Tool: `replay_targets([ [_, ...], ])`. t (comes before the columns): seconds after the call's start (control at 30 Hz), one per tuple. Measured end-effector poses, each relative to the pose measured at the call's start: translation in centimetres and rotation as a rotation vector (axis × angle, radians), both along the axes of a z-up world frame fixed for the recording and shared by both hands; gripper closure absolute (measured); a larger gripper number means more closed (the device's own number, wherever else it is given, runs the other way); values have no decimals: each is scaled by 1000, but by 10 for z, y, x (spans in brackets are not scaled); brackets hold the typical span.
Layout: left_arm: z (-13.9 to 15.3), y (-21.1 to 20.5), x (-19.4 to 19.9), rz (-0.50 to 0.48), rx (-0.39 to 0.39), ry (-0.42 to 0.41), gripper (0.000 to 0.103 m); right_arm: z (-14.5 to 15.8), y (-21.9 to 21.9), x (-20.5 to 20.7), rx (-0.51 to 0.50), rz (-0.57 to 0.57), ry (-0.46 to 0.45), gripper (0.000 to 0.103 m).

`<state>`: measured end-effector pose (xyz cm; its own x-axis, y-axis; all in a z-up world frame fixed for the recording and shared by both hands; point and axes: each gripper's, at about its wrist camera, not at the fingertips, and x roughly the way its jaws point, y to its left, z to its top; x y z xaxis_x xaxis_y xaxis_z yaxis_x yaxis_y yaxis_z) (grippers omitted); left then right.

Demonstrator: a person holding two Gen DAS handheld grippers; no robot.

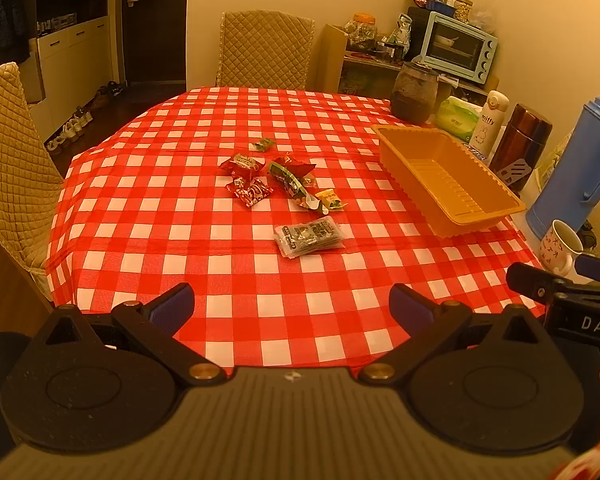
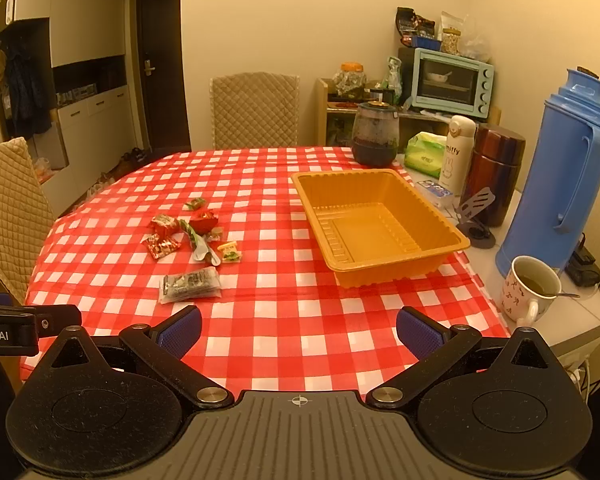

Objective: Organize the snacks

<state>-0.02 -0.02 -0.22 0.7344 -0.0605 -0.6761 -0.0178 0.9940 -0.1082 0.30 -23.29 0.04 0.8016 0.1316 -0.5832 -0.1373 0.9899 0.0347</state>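
Several small snack packets lie in a loose cluster on the red-checked tablecloth (image 1: 260, 280): red ones (image 1: 250, 192), a long green one (image 1: 290, 184), a small yellow one (image 1: 330, 199), a small green one (image 1: 263, 144) farther back and a clear-grey pack (image 1: 310, 237) nearest me. An empty orange tray (image 1: 452, 184) stands to their right. My left gripper (image 1: 292, 312) hovers open over the near table edge, nothing between its fingers. In the right wrist view the packets (image 2: 192, 236), grey pack (image 2: 190, 285) and tray (image 2: 376, 224) show again; my right gripper (image 2: 298, 336) is open and holds nothing.
Along the table's right side stand a dark jar (image 2: 375, 136), tissue pack (image 2: 424, 154), white bottle (image 2: 454, 152), brown flask (image 2: 496, 172), blue thermos (image 2: 560, 176) and a mug with a spoon (image 2: 530, 288). Quilted chairs (image 1: 266, 50) stand at the far and left sides.
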Motion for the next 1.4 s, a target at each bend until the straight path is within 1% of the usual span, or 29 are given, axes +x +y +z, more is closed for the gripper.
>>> replay_targets([
  [0.33,0,-3,-1,-16,0,-7,0,1,1,-1,-2,-1,1,0],
  [1.4,0,-5,-2,-21,0,-10,0,0,0,-2,-4,-5,-2,0],
])
